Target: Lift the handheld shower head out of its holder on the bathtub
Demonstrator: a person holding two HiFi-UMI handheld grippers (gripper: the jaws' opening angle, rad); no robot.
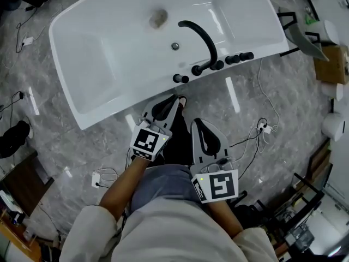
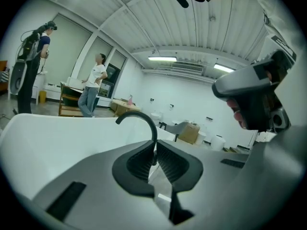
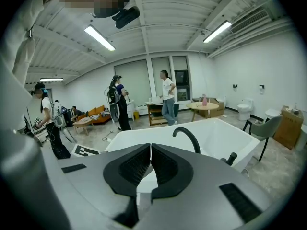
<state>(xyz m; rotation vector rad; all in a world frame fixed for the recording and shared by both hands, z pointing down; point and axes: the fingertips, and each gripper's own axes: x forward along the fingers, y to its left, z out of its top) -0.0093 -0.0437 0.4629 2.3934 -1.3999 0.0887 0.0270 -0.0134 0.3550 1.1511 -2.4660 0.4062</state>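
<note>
Facing the bathtub [image 1: 82, 111], my left tongs [image 1: 176, 99] and right tongs [image 1: 197, 123] shut, empty; shower head, seemingly among rim fittings [image 1: 218, 65], not yet lifted.

The bathtub [image 1: 98, 59] stands on the floor [image 1: 71, 146] ahead of the person, its long side running across the head view. A spout [image 1: 202, 37] rises from the near rim and arches over the basin, with a row of knobs [image 1: 226, 60] along that rim on both sides of its base. The left gripper [image 1: 177, 99] is just short of the rim, below the knobs; the right gripper [image 1: 197, 122] is beside it, further back. Cables [image 1: 262, 127] lie on the floor to their right. A chair [image 1: 302, 34] and a box [image 1: 332, 64] stand beyond the tub's right end.
</note>
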